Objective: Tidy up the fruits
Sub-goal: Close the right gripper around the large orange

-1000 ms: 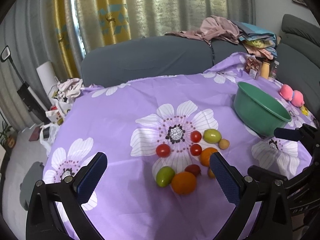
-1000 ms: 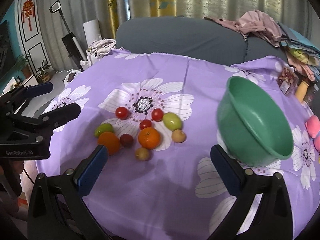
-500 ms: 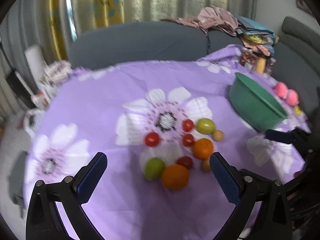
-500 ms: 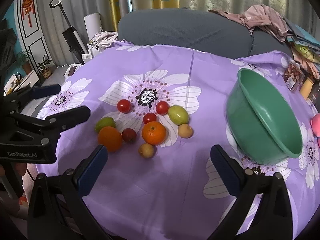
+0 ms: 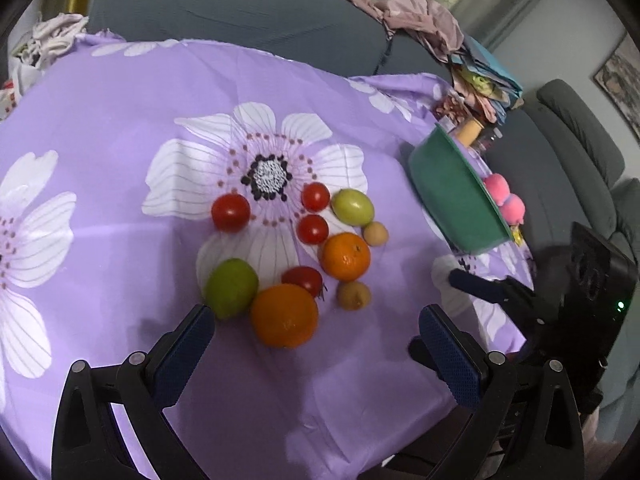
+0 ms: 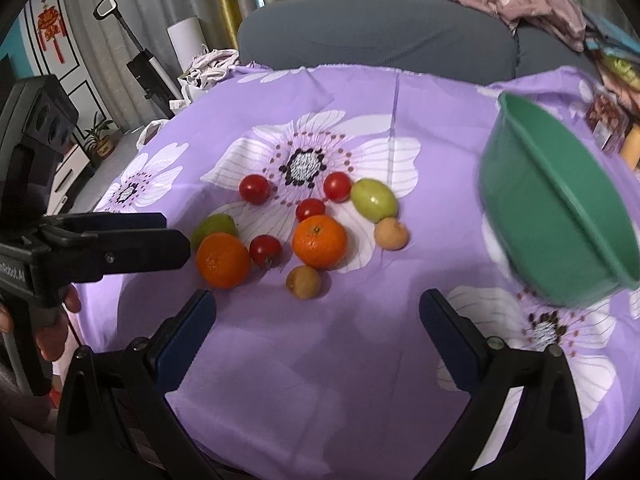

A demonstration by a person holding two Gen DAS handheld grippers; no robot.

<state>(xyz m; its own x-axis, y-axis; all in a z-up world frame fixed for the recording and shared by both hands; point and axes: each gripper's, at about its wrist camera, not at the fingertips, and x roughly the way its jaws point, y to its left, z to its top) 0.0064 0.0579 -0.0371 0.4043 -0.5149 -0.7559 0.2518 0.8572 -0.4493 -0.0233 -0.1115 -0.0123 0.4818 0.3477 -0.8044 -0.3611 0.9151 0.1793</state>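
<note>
Early in the sorting: nothing picked up yet, all fruit loose on the table [image 6: 360,360] under its purple flowered cloth [image 5: 120,120]. Clustered near the table's middle, on and beside the big printed flower: two oranges [image 6: 319,241], three small tomatoes [image 6: 254,189], a darker red fruit [image 6: 265,250], two green fruits [image 6: 374,200] and two small brownish ones [image 6: 304,282]. Green bowl [image 6: 560,216] empty, near the right edge, well apart from the pile. Left gripper [image 5: 316,344] wide open, empty, tilted down just short of the nearest orange [image 5: 285,315] and the green fruit [image 5: 231,288] beside it. Right gripper [image 6: 318,324] likewise spread wide with nothing between its pads, jaws having just closed a touch, hovering short of the brownish fruit. Likely an approach for a first pick. Next move: lowering over one fruit, straddling it without nudging its neighbours, closing gently, then carrying toward the bowl.
</note>
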